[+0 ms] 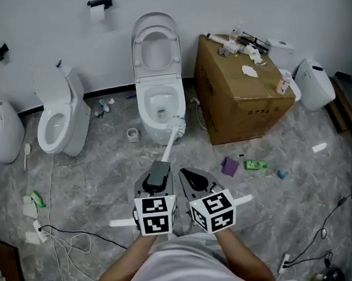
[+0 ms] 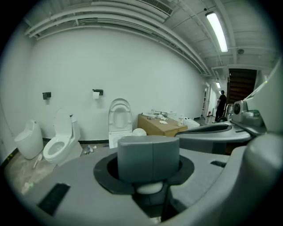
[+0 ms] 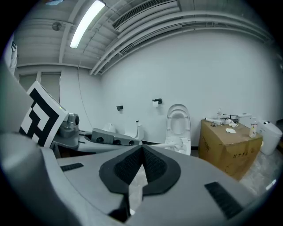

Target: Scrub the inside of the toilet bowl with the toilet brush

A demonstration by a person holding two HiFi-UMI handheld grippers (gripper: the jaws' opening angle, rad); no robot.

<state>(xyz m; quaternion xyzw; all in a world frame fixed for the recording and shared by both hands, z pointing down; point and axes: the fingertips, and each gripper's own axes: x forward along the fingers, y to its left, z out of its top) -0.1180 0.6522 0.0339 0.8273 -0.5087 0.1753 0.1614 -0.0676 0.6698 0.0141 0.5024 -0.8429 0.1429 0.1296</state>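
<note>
The white toilet [image 1: 161,100] stands at the wall with its lid up; it also shows in the left gripper view [image 2: 120,119] and the right gripper view [image 3: 178,128]. My left gripper [image 1: 158,174] is shut on the grey grip [image 2: 148,159] of the toilet brush [image 1: 169,145]. The white shaft slants up and to the right. The brush head [image 1: 178,126] is at the bowl's front right rim; I cannot tell whether it touches. Just right of it, my right gripper [image 1: 197,180] is shut with nothing in it, its black pads [image 3: 152,165] pressed together.
A second toilet [image 1: 59,119] and a small white fixture [image 1: 0,133] stand to the left. A cardboard box [image 1: 240,90] with clutter on top stands right of the toilet. A tape roll [image 1: 133,134], a green bottle [image 1: 254,165], a purple item [image 1: 229,166] and cables [image 1: 67,239] lie on the floor.
</note>
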